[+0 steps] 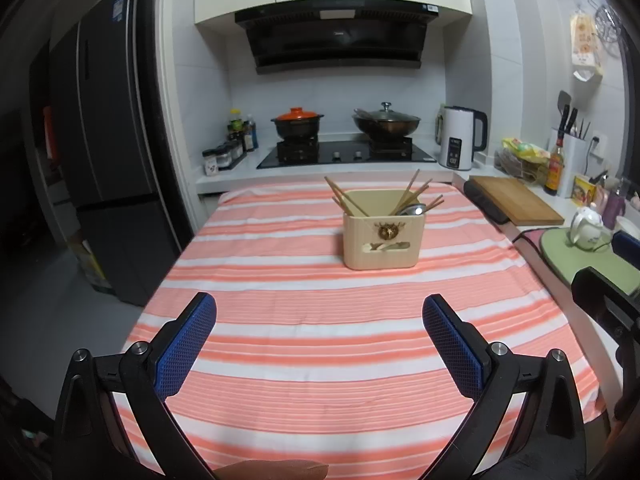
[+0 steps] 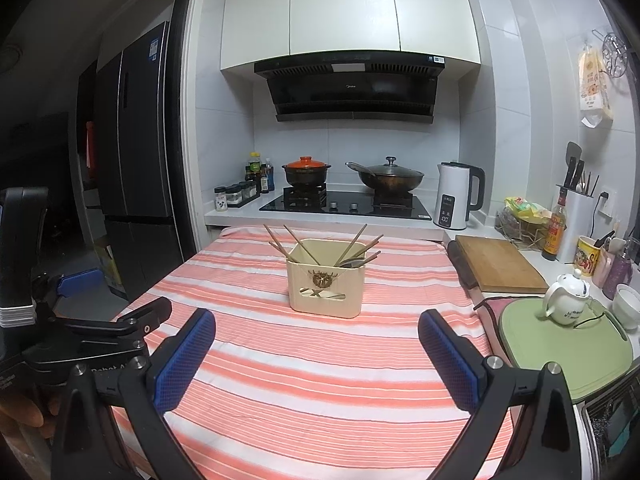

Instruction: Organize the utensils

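Left wrist view showed the left claw point(image 1: 319, 312) spread wide and empty; the right claw point(image 2: 316, 326) likewise. Chopsticks point(image 1: 347, 199) stood in the holder point(image 1: 381, 236) mid-bench, toward its far edge.

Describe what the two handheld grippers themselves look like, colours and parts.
Both look alike. The left gripper and the right gripper each have two black arms that curve forward, with round silver bolts at the joints. The fingers carry blue pads with a fine grid texture. In the right wrist view the left gripper's black body bears partly hidden white lettering. No cables or sleeves show.
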`<state>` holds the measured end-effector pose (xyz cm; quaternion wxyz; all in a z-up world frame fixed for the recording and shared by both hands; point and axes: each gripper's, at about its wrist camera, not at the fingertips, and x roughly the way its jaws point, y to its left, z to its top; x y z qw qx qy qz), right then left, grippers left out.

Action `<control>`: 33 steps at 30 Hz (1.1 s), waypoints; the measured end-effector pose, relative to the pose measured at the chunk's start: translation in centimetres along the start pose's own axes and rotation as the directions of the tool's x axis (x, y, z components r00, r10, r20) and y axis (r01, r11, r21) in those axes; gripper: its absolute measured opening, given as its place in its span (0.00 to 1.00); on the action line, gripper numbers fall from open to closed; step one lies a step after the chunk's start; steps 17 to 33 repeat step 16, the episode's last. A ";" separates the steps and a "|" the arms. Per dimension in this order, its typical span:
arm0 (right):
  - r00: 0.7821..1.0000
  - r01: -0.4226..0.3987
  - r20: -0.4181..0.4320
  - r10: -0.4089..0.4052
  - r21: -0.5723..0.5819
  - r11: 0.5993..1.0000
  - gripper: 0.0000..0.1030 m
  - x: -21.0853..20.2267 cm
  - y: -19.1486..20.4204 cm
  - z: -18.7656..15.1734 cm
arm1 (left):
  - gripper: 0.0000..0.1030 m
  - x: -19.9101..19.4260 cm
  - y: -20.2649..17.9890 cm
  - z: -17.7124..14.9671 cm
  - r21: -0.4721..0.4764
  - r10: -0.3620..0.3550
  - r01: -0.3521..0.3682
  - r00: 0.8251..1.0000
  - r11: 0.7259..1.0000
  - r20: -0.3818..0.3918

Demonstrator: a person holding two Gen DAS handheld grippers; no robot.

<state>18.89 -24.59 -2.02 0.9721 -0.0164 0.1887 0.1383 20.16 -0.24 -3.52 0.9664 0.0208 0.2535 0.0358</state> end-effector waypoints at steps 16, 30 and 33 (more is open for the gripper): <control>1.000 0.000 -0.020 0.000 0.002 1.000 1.00 0.4 -0.3 -0.4 | 1.00 -0.4 -0.1 -0.2 0.007 0.001 -0.001 1.000 1.000 0.025; 1.000 0.000 -0.020 0.000 0.002 1.000 1.00 0.4 -0.3 -0.4 | 1.00 -0.4 -0.1 -0.2 0.007 0.001 -0.001 1.000 1.000 0.025; 1.000 0.000 -0.020 0.000 0.002 1.000 1.00 0.4 -0.3 -0.4 | 1.00 -0.4 -0.1 -0.2 0.007 0.001 -0.001 1.000 1.000 0.025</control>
